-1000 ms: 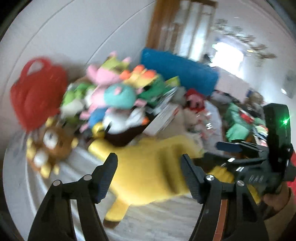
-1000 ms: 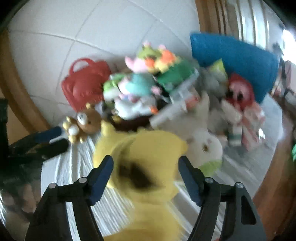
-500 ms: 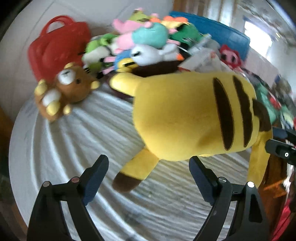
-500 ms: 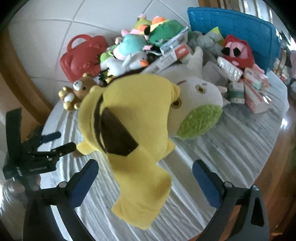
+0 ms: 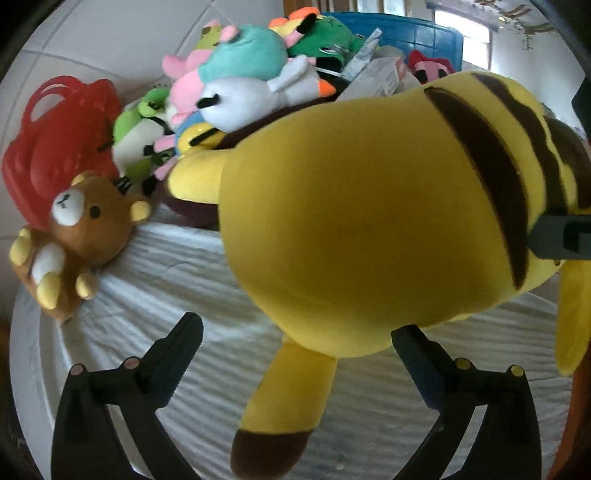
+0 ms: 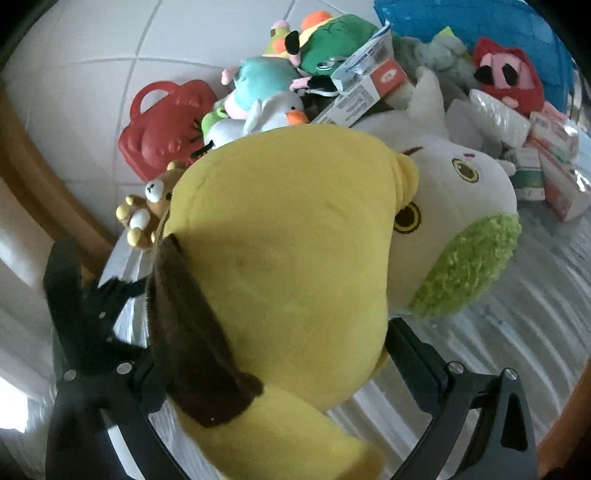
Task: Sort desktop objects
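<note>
1. Yellow plush (image 5: 362, 221): large, brown-striped, lay across the front of the desk (image 5: 155, 280) on its ribbed white cover, close before both cameras. One brown-tipped limb pointed toward the left tongs (image 5: 295, 354).
2. Left tongs: jaws were opening, near their widest. The plush's lower body sat between them, but the pads stood clear of it; nothing was held.
3. Right tongs (image 6: 273, 354): jaws spread wide around the plush's rump and brown tail (image 6: 192, 339). The left pad was hidden behind the tail, so contact there could not be told; no squeeze showed.
4. Heap (image 5: 236, 74) at the back of the desk: teal, pink, white, green toys piled together, unsorted.
5. Bear (image 5: 74, 236): brown, lay apart at the left edge, against a red bag (image 5: 55, 140).
6. White-and-green plush (image 6: 461, 229): touched the yellow one's head.
7. Boxes (image 6: 550, 177) and packets: scattered at the right, beside a blue basket (image 6: 480, 22).
8. Progress, as judged: early. One plush appeared set down; heap, boxes and bear all awaited sorting.
</note>
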The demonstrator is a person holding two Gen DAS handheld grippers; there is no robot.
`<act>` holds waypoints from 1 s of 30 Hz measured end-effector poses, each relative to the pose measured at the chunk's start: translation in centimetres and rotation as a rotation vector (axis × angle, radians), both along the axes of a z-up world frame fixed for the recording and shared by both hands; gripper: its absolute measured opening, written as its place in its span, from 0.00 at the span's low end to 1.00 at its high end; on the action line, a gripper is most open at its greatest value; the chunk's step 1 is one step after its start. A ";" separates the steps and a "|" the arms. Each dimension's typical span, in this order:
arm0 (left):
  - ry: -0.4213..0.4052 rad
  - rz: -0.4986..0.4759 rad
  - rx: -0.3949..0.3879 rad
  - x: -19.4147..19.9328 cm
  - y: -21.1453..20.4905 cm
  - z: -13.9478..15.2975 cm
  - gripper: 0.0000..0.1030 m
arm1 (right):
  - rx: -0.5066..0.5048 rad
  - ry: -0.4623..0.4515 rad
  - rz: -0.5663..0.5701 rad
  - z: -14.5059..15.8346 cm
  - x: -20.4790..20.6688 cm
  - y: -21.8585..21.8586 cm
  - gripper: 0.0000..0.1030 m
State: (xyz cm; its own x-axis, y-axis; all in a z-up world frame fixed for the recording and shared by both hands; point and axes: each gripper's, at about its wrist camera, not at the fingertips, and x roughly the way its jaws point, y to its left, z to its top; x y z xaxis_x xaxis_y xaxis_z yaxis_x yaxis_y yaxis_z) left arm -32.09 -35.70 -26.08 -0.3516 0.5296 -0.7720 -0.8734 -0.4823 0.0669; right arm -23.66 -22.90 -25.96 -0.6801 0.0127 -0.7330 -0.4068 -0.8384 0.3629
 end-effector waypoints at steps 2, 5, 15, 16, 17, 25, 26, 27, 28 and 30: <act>0.019 -0.017 0.004 0.2 -0.3 0.0 1.00 | 0.016 -0.002 0.013 0.6 0.2 -0.5 1.00; -0.036 -0.011 0.024 -0.6 0.4 -0.7 1.00 | 0.050 -0.027 0.021 0.3 -1.1 -0.5 1.00; -0.028 -0.026 0.079 0.5 2.9 -0.9 0.60 | 0.141 -0.032 0.062 -0.5 -2.1 -0.4 0.97; -0.029 -0.022 0.080 0.5 2.7 -0.6 0.59 | 0.136 -0.022 0.061 -0.2 -1.9 -0.4 0.96; -0.042 -0.016 0.087 0.4 2.5 -0.3 0.57 | 0.123 -0.011 0.061 0.0 -1.7 -0.2 0.94; 0.025 0.028 0.167 1.5 0.8 6.4 0.51 | 0.111 0.105 0.067 5.1 0.2 0.8 0.78; 0.018 0.029 0.162 1.1 1.1 6.8 0.51 | 0.106 0.099 0.055 5.5 0.3 1.4 0.76; -0.005 0.023 0.156 0.8 1.4 7.0 0.51 | 0.101 0.085 0.034 5.7 0.1 2.1 0.75; -0.022 0.020 0.150 0.8 1.8 6.9 0.51 | 0.093 0.064 0.007 5.6 0.1 3.0 0.74; -0.045 0.016 0.128 1.2 2.5 6.5 0.54 | 0.073 0.023 -0.022 4.8 0.4 5.2 0.72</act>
